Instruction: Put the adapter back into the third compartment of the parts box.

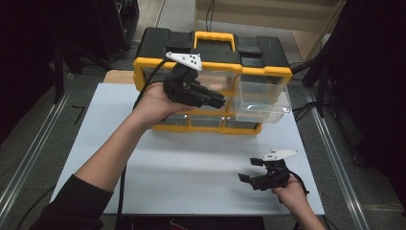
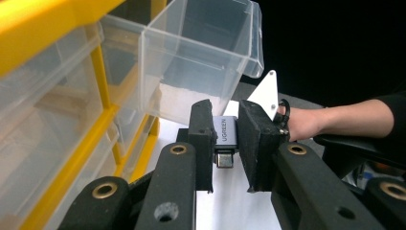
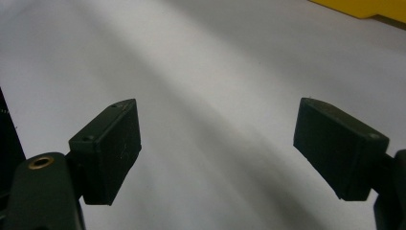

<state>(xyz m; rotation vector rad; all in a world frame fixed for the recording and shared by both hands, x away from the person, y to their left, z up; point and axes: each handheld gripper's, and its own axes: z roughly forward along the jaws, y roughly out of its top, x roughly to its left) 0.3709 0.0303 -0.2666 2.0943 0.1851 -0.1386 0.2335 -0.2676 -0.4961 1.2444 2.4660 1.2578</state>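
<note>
The adapter (image 2: pixel 226 139) — a small grey USB piece marked UGREEN — is pinched between the pads of the left hand-held gripper (image 2: pixel 225 143) and is held in the air just in front of the pulled-out clear drawer (image 1: pixel 262 100) of the yellow and black organiser (image 1: pixel 210 81), which stands at the far side of the white table (image 1: pixel 191 163). Taken from largest to smallest, the organiser is seen first, its handle uppermost and its rows of clear drawers facing the person; then the one drawer drawn out at the upper right, apparently empty; then the two grippers; then the adapter itself. The step in hand is judged to be the dropping of the adapter into that drawer: the left hand-held gripper should be carried over the drawer's near rim, the adapter brought down inside the walls, and the jaws opened only once it hangs clear of the rim, so that it is not knocked out onto the table. The right hand-held gripper (image 1: pixel 256 172) is held low over the table at the near right, well apart from the organiser, its jaws wide with nothing between them. Little of the adapter is shown — its sides are covered by the pads and only its label face and metal plug can be made out. What the shut drawers hold cannot be told through the clouded plastic.
</note>
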